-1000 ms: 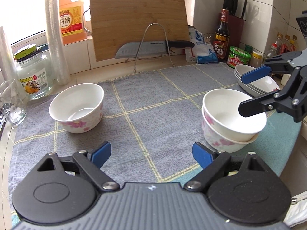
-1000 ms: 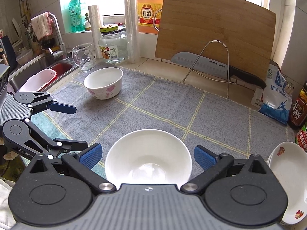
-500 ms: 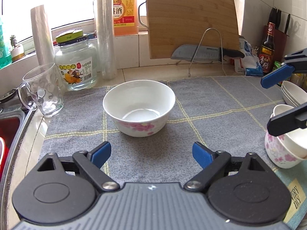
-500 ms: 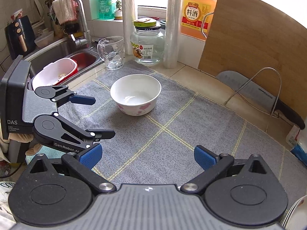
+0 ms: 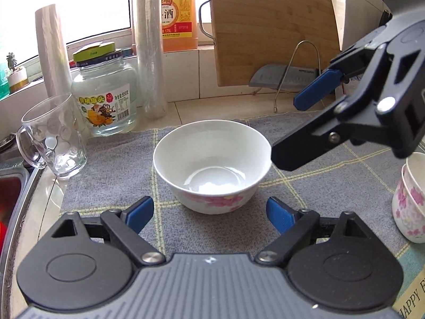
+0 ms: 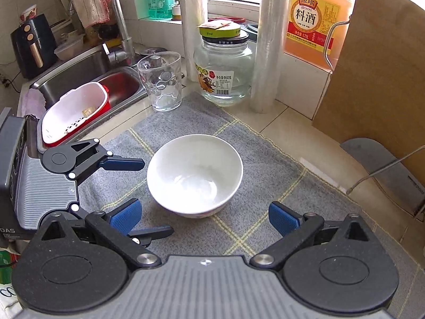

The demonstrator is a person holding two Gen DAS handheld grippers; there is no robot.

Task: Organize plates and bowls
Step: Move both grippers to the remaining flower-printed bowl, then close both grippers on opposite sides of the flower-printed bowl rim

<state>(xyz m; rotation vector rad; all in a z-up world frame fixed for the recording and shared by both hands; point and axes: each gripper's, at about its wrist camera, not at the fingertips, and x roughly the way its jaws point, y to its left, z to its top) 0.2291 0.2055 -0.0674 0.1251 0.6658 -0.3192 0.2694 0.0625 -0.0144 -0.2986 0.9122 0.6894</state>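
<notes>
A white bowl with pink flowers stands upright on the grey checked mat; it also shows in the right wrist view. My left gripper is open and empty, just short of the bowl's near side. My right gripper is open and empty, close to the bowl; in the left wrist view its fingers hang beside the bowl's right rim. Two stacked flowered bowls stand at the mat's right edge.
A glass mug, a labelled glass jar and two rolls of plastic film stand behind the mat. A bamboo board and a cleaver on a wire rack are at the back. The sink holds a red-and-white strainer.
Both grippers have moved left and closer to the single bowl, both still open. The right gripper has moved away from the stacked bowls and now hangs by the single bowl's right rim.
</notes>
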